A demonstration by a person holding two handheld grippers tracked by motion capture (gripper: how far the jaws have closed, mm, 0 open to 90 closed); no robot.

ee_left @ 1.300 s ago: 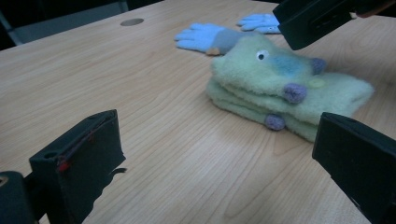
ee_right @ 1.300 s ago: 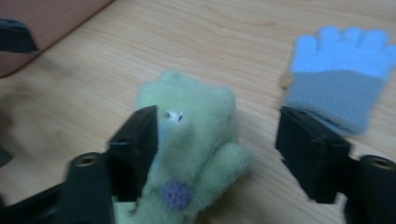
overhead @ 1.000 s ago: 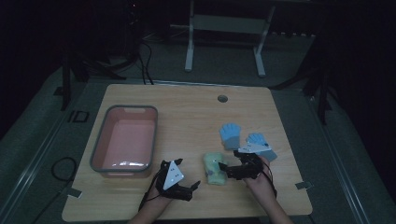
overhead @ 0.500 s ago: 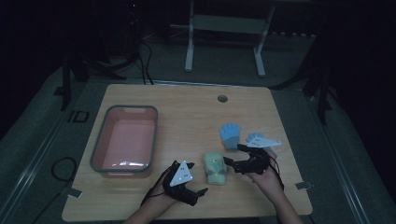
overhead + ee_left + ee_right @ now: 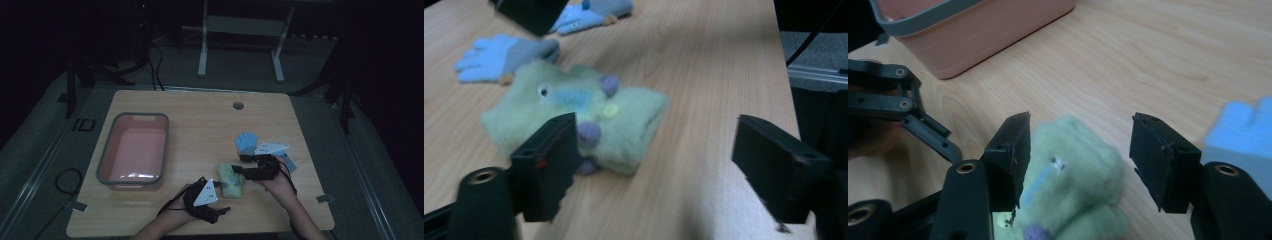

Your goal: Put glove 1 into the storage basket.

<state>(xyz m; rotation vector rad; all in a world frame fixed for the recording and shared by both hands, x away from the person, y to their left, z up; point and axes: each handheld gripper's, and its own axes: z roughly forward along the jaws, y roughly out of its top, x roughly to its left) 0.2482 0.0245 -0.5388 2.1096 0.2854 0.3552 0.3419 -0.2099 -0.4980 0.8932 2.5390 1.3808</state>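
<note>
The green mitten (image 5: 231, 181) lies folded near the table's (image 5: 200, 125) front edge, right of its middle, between the two grippers; that spot suits a two-handed pick, one tool from each side. The right gripper (image 5: 1075, 160) comes in from the right with the mitten's cuff between its jaws; they have just been closing, yet a gap shows beside the right pad, so I judge the wool straddled and not yet pinched. The left gripper (image 5: 651, 165) sits at the front edge, just left of the mitten; its jaws have also been narrowing, and stand apart over bare wood with nothing between them, the mitten lying just beyond the left jaw. The pink bin (image 5: 132, 152) waits along the left edge, likely the goal. Two blue gloves (image 5: 504, 57) lie behind the mitten toward the right edge; the right hand (image 5: 277, 182) and grey plate (image 5: 271, 148) cover most of one in the high view.

The room is dim; the right gripper view blurs the wool, so contact at the left pad is hard to judge; the mitten's underside is hidden.
</note>
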